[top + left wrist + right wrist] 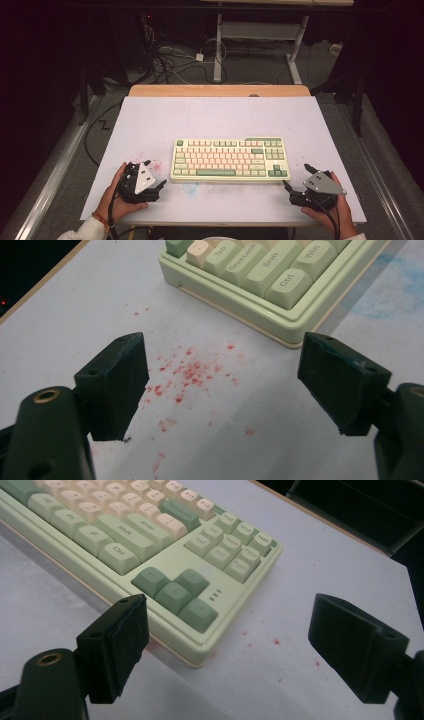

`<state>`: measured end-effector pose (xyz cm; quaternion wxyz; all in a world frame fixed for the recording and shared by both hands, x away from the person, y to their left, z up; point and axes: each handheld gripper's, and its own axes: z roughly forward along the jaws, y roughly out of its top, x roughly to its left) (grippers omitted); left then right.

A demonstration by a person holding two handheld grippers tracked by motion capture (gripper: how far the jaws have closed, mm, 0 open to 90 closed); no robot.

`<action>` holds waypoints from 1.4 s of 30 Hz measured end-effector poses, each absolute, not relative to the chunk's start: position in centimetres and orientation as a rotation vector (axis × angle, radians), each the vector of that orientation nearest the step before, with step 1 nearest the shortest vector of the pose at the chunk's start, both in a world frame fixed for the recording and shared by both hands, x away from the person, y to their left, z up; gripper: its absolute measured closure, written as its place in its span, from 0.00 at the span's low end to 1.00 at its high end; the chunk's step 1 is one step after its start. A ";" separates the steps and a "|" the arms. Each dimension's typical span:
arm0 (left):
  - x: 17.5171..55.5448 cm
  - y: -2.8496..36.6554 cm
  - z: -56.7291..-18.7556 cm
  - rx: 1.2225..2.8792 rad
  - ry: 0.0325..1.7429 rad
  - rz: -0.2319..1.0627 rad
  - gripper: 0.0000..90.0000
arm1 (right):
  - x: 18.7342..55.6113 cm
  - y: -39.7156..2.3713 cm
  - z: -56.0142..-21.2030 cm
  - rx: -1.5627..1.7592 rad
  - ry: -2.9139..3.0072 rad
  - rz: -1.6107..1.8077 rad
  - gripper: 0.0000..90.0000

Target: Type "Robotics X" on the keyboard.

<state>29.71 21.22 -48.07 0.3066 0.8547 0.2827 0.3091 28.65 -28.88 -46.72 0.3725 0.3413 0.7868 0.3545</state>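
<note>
So on the left side, the left gripper [155, 175], a black two-jaw thing with a grey three-cornered plate on top, sits low over the white table sheet [150, 125] just off the near-left corner of the keyboard, jaws spread wide with nothing between them. In the left gripper view you're looking past a scatter of red specks [192, 371] on the sheet toward the corner where the Ctrl key [289, 282] sits. The pale green rectangular plastic keyboard [230, 159] with cream, pink and darker green keycaps lies flat in the middle of the table, long side running left to right, a bit nearer the person than the far edge. Over on the right, the right gripper [296, 178] sits just off the near-right corner, jaws also wide apart and empty; in the right gripper view its left jaw hangs near the dark green arrow keys [176, 592]. Honestly looks like the setup for picking or shifting the board from both ends. If so, my tip: bring each gripper in level, get one jaw under the case lip and the other on the bezel, not on keycaps, since those would press or pop. Close both at about the same time and lift evenly, otherwise the thing will pivot and slide on that smooth sheet.
</note>
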 end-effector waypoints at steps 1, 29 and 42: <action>29.7 21.3 -48.0 2.259 0.747 0.817 0.21 | 28.7 -28.9 -46.7 0.878 2.016 0.910 0.19; 30.5 21.6 -47.6 2.237 0.779 0.796 0.23 | 32.7 -23.6 -43.7 0.738 2.266 1.038 1.00; 30.4 21.9 -47.5 2.227 0.777 0.781 0.24 | 35.3 -21.4 -45.8 0.730 2.379 0.944 1.00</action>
